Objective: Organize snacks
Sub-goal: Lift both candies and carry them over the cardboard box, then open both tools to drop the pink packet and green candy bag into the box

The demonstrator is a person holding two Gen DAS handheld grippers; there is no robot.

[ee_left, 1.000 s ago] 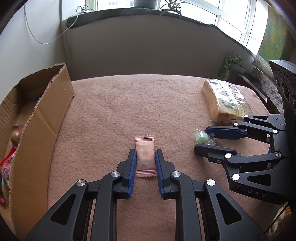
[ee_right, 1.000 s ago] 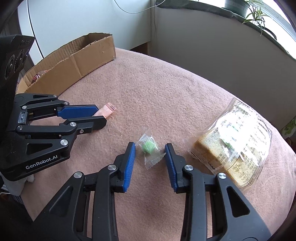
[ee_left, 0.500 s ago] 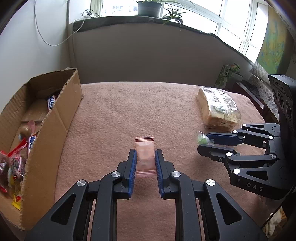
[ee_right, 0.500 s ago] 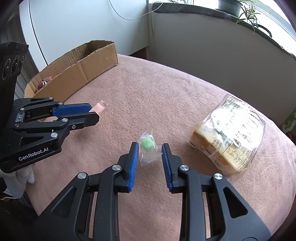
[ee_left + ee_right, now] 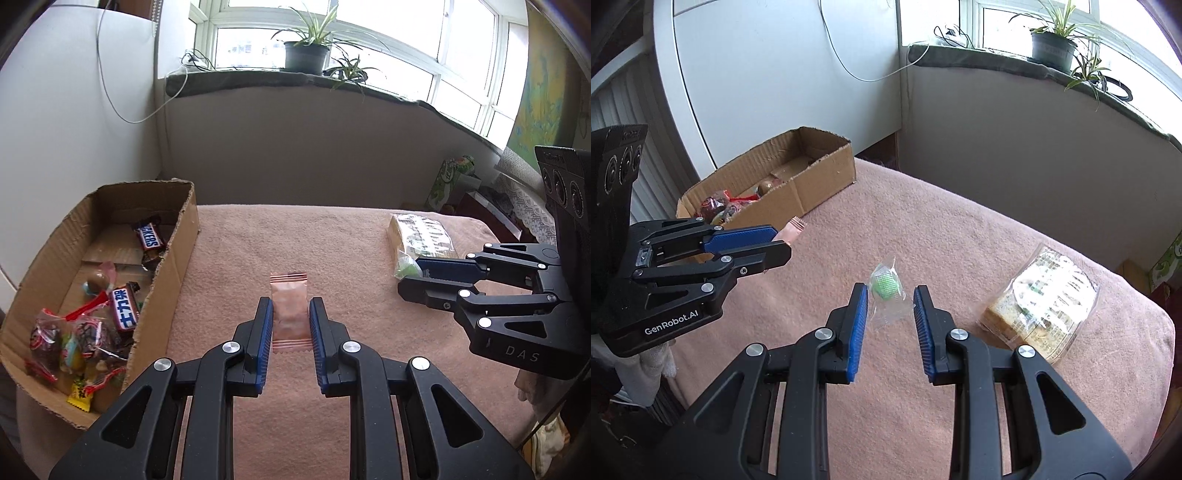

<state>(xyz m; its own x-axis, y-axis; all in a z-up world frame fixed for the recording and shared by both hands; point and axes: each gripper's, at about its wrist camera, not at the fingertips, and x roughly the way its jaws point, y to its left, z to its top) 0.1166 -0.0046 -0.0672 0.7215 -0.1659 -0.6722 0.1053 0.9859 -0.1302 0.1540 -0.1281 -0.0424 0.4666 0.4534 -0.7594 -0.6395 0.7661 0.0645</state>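
Left claw (image 5: pixel 290 325) clamped on pink packet (image 5: pixel 289 308), right claw (image 5: pixel 891 312) pinching green candy (image 5: pixel 884 286); cardboard box (image 5: pixel 177 266) lying leftward, nearer left claw.

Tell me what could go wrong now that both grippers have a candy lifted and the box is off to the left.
1. The right gripper pinches the clear-wrapped green candy only by its crinkly film; it could slip out on the way.
2. The left gripper with the pink sachet sits between the right gripper and the brown cardboard box, so the two may collide.
3. The box is already crowded at its near end, so a drop there could bounce out.
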